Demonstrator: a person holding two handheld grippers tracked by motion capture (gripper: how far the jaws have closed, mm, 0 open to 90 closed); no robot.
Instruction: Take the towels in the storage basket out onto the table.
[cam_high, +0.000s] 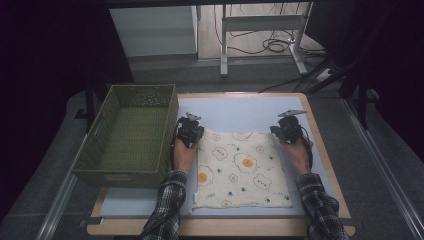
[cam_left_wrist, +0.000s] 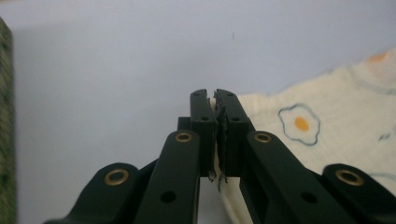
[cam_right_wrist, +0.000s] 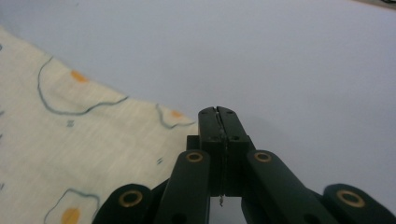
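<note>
Cloth (cam_high: 243, 170): soft woven fabric, cream, matt, printed with fried-egg figures; fine weave visible in the gripper views, with loose threads at the pinched edge.

Basket (cam_high: 131, 135): green wicker-look weave, rough ribbed walls, matt.

Counter (cam_high: 320, 150): pale wood rim, smooth; its top carries a light blue-grey mat (cam_high: 240, 112), smooth and matt.

Left hand-held gripper (cam_left_wrist: 214, 100): black plastic jaws, smooth with a slight sheen, brass-coloured metal eyelets at the joints.

Right hand-held gripper (cam_right_wrist: 218, 114): same black plastic and brass-coloured eyelets.

Sleeves (cam_high: 165, 210): checked woven cloth, matt.
</note>
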